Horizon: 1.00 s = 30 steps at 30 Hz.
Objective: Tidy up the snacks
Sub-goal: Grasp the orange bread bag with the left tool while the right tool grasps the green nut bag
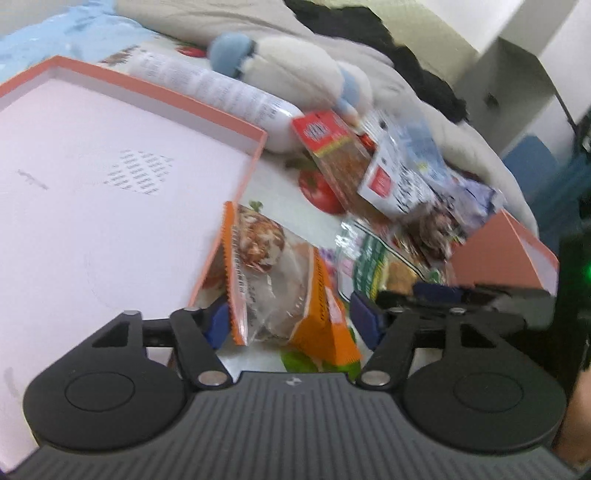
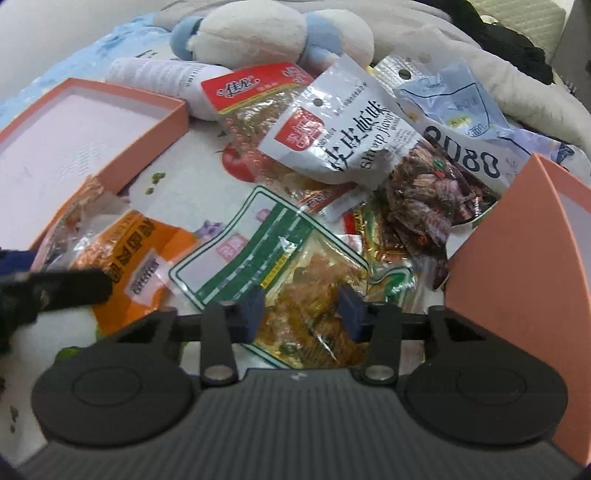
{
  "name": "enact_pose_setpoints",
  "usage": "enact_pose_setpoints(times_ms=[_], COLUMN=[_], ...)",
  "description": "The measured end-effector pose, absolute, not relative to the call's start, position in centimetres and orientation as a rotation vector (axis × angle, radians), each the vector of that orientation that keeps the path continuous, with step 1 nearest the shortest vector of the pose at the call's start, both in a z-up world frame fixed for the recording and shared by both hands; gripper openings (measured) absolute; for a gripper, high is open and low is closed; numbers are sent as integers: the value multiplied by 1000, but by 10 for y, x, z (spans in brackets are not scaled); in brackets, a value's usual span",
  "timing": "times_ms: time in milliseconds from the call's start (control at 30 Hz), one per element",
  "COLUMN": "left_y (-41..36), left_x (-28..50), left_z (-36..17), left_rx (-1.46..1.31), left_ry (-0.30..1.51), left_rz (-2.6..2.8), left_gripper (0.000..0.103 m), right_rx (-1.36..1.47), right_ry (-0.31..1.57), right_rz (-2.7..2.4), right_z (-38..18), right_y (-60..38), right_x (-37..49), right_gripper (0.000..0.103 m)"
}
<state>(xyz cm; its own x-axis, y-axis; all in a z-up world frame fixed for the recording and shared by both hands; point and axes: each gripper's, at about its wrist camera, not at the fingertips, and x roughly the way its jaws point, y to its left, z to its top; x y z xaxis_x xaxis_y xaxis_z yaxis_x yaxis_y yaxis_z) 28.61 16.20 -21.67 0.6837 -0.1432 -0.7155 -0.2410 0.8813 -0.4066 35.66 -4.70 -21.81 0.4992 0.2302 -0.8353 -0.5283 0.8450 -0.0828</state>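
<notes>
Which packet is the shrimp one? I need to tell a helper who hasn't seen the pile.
Start at the blue-and-white plush toy at the back. Just in front of it, on top of the heap, lies the white shrimp packet. It alone carries a red square logo, bold black characters and the words "Shrimp flavor".

Glossy plastic snack bags (image 2: 354, 147); matt cardboard box (image 1: 110, 177); fuzzy plush toy (image 2: 258, 33).

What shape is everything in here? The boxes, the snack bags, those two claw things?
Pink tray: open, nothing inside.
Orange packet: sealed, propped on the tray's corner, between the left gripper's open jaws.
Green-striped packet: sealed, lying flat, between the right gripper's jaws; grip unclear.
Shrimp packet: sealed, atop the pile.
Red-topped packet: sealed, partly buried.
</notes>
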Motion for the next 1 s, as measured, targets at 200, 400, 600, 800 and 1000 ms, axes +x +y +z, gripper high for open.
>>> enact_pose_setpoints(times_ms=[200,400,600,800,1000], left_y=[165,163,148,136,137], left_x=[282,267,235,211,202], left_z=[-220,-217,-201,-192,-195], left_rx=[-536,-572,-527,-491,-491], left_ry=[764,750,731,732,727], left_rz=[141,120,81,72,89], left_gripper=[51,48,48,47,47], right_rx=[-286,-236,-190,-129,-67], right_ry=[930,937,919,880,811], right_rz=[485,541,556,498,398], right_z=[-213,-202,-188,-181,-189], right_y=[-57,-65,-77,-90,-98], right_x=[352,329,299,272,262], right_gripper=[32,27,3,6,66])
